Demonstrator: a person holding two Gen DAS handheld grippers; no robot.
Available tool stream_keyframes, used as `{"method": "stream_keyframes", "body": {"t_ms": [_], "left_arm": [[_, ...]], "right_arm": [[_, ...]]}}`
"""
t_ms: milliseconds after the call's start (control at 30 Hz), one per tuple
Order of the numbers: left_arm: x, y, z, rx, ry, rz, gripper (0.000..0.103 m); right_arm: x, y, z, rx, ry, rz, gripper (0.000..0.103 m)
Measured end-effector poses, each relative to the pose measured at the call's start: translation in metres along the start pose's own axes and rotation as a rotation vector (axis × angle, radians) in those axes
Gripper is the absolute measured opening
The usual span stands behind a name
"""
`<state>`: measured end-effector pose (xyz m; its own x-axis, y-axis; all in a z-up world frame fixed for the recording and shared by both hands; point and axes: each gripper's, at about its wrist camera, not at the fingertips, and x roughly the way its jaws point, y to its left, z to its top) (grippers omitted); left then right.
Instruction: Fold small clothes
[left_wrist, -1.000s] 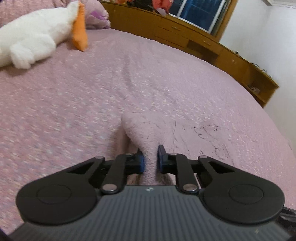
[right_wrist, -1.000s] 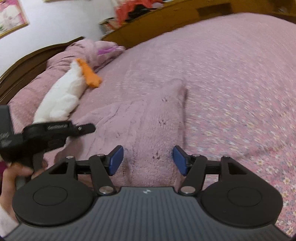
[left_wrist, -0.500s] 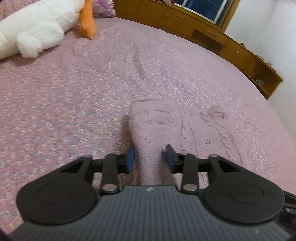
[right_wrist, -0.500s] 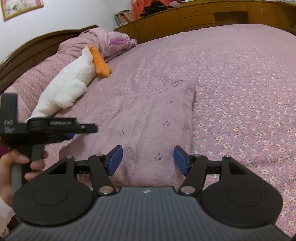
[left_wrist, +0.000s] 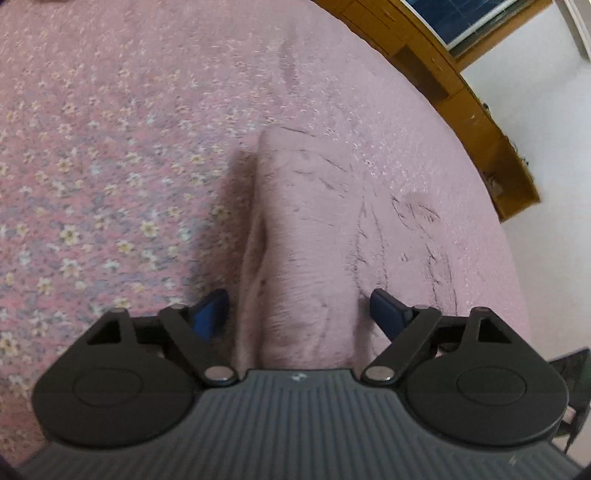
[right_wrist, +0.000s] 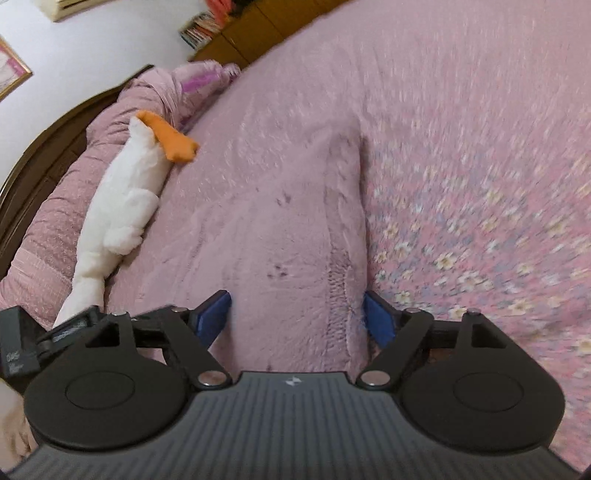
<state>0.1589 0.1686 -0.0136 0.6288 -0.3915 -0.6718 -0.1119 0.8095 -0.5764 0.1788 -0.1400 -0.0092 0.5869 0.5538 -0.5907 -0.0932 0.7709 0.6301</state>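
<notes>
My left fingers (left_wrist: 297, 314) have just been opening: a second ago they pinched a ridge of the fuzzy pale-pink fleece garment (left_wrist: 310, 258), and now they stand spread, with the fabric between them but no pad pressing it. My right fingers (right_wrist: 297, 315) have widened a little more too, and the same garment (right_wrist: 280, 236) runs between them, untouched as far as I can see. So both corners are let go, and I judge this fold is laid down. The garment lies on the pink flowered bedspread (left_wrist: 92, 192), its raised edge just left of my left fingers, its seamed edge just inside my right pad. Open bedspread stretches to the far side and to the right. The white plush goose with the orange beak (right_wrist: 125, 192) lies left, apart from the garment. The wooden bed frame (left_wrist: 476, 122) curves far right, well clear.
</notes>
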Motion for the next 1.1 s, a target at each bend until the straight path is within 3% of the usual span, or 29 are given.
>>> {"method": "stream_keyframes", "body": {"t_ms": [33,67,100,133,200,333,567,800,900,1100], "left_arm": [[0.002,-0.004,0.000,0.017,0.005,-0.003,0.069],[0.005,-0.007,-0.001,0.019,0.025,-0.023,0.063],[0.006,-0.008,-0.001,0.002,0.034,-0.019,0.054],[0.006,-0.009,0.000,-0.007,0.033,-0.019,0.045],[0.002,-0.011,0.004,-0.021,0.036,-0.031,0.041],[-0.013,-0.025,0.008,-0.014,0.046,-0.075,0.039],[-0.035,-0.054,-0.009,-0.082,0.136,-0.160,0.039],[-0.054,-0.091,-0.061,0.038,0.199,-0.199,0.039],[-0.055,-0.099,-0.085,0.116,0.219,-0.179,0.039],[-0.036,-0.098,-0.116,0.281,0.231,-0.079,0.045]], "right_arm": [[0.006,-0.001,0.000,0.010,0.002,0.017,0.084],[0.009,-0.001,0.001,0.014,-0.004,0.027,0.081],[0.011,-0.001,0.002,0.016,-0.003,0.030,0.070],[0.013,0.000,0.004,0.022,-0.003,0.021,0.065],[0.010,0.000,0.008,0.037,-0.002,0.033,0.056],[-0.011,0.015,0.017,0.019,-0.004,0.018,0.051],[-0.081,0.031,0.032,0.022,0.009,-0.006,0.051],[-0.164,0.017,-0.002,0.029,0.018,-0.067,0.051],[-0.186,0.002,-0.030,0.044,0.015,-0.094,0.052],[-0.178,-0.037,-0.075,0.088,0.061,-0.148,0.053]]}}
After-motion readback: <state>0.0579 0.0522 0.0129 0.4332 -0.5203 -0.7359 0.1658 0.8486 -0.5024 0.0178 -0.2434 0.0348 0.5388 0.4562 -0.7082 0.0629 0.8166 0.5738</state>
